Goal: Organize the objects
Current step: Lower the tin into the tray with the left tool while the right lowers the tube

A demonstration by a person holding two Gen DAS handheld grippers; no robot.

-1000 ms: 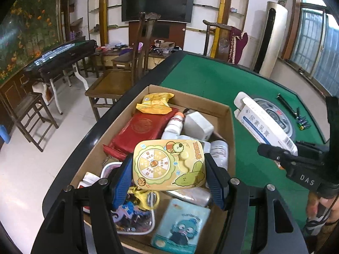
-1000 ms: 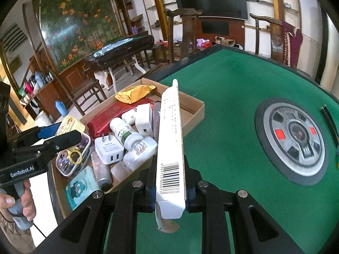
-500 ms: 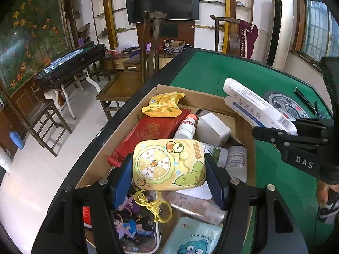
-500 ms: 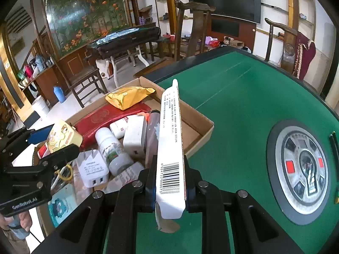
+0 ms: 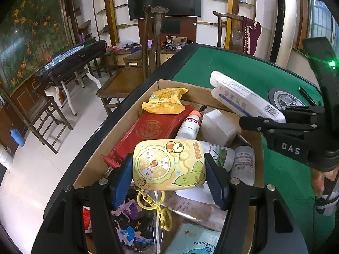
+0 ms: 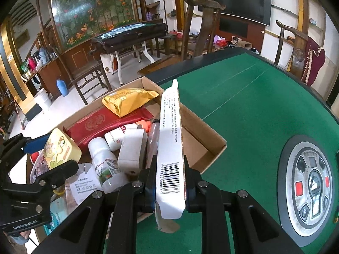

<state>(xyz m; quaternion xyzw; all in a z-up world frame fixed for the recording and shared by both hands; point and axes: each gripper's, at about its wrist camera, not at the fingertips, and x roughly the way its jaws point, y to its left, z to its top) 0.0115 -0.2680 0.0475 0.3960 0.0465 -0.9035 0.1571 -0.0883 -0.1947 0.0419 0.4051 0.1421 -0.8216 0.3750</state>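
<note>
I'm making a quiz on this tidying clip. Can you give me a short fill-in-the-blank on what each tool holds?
1. The left tool grips a yellow ____ with a keychain.
2. The right tool is shut on a long white ____ with a barcode.
3. Both are held over a cardboard box on a ____ table.

Answers: tin; carton; green

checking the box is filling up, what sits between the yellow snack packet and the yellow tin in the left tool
The red pouch lies between the yellow snack packet and the yellow tin, seen in the left wrist view.
</note>
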